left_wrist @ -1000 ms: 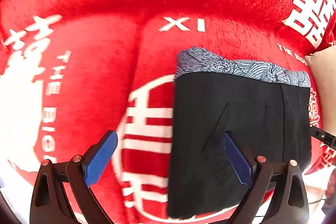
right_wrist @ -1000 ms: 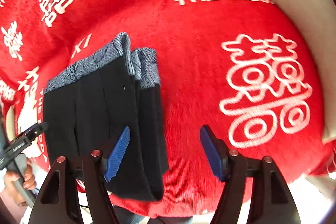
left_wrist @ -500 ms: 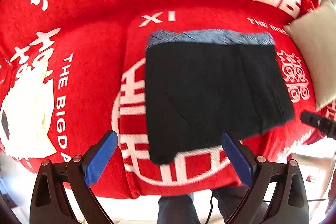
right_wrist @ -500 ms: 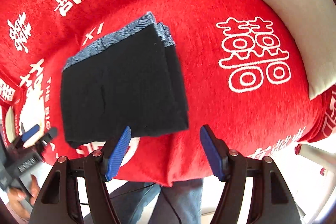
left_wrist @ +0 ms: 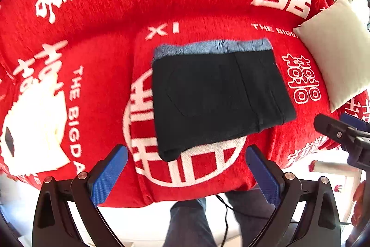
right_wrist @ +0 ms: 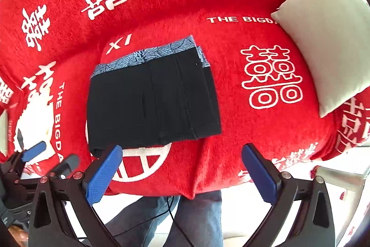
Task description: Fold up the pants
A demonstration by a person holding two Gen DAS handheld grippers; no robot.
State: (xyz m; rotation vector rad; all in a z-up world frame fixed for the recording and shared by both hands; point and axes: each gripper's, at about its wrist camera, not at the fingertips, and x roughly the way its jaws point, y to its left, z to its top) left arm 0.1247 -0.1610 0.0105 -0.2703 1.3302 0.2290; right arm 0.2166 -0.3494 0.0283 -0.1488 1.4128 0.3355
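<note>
Apparently pants [left_wrist: 219, 98]: lying folded compactly on red blanket [left_wrist: 97, 43].
Left gripper [left_wrist: 186, 171]: hanging wide, holding nothing.
Right gripper [right_wrist: 181, 171]: likewise.
Remaining: seemingly nothing.

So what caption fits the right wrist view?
Folded black pants lie on the red sofa cover; the open right gripper holds nothing.

Left gripper [left_wrist: 186, 169] and right gripper [right_wrist: 181, 168] both hover side by side, blue-padded jaws spread wide, holding nothing.
</note>
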